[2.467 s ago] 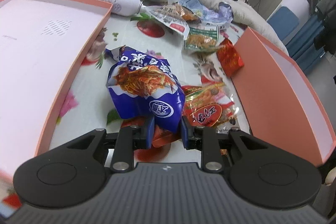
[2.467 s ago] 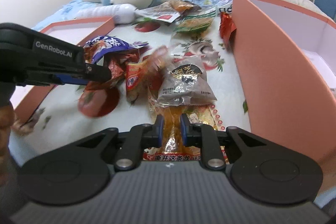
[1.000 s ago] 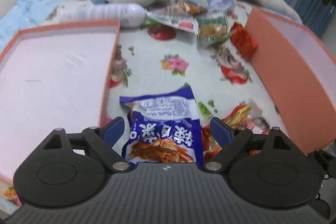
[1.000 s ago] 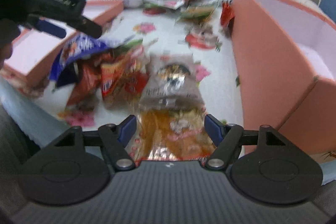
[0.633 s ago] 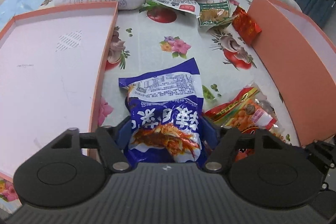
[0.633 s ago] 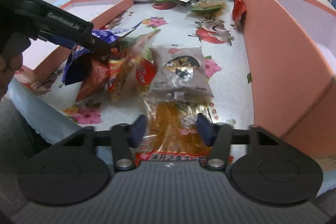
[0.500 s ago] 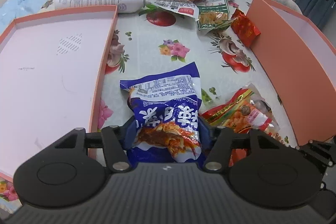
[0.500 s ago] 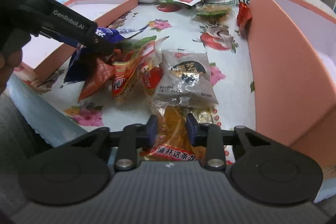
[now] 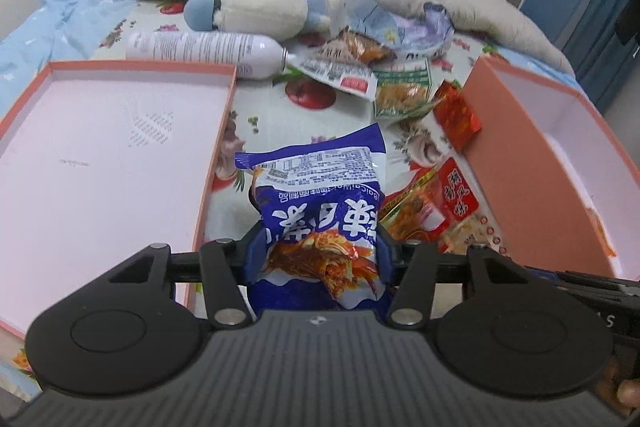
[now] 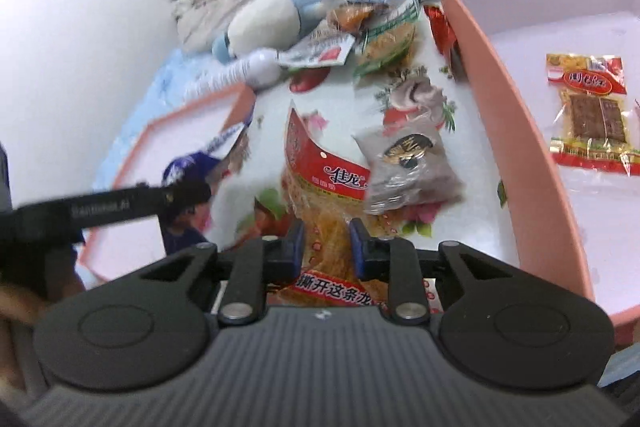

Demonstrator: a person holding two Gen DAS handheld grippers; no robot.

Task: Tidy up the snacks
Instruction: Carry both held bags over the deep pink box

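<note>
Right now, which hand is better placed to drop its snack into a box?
Probably the right. The right gripper grips the orange packet beside the deep box, whose inside shows. The left gripper grips the blue bag, off to one side of the shallow tray.

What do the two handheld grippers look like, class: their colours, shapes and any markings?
Both the left gripper and the right gripper share one design: a ribbed dark grey body with a small pale logo, black linkage arms with silver pivot screws, round black discs at each side, and blue fingers. The left gripper's side carries blurred white lettering. No cables or sleeves show.
</note>
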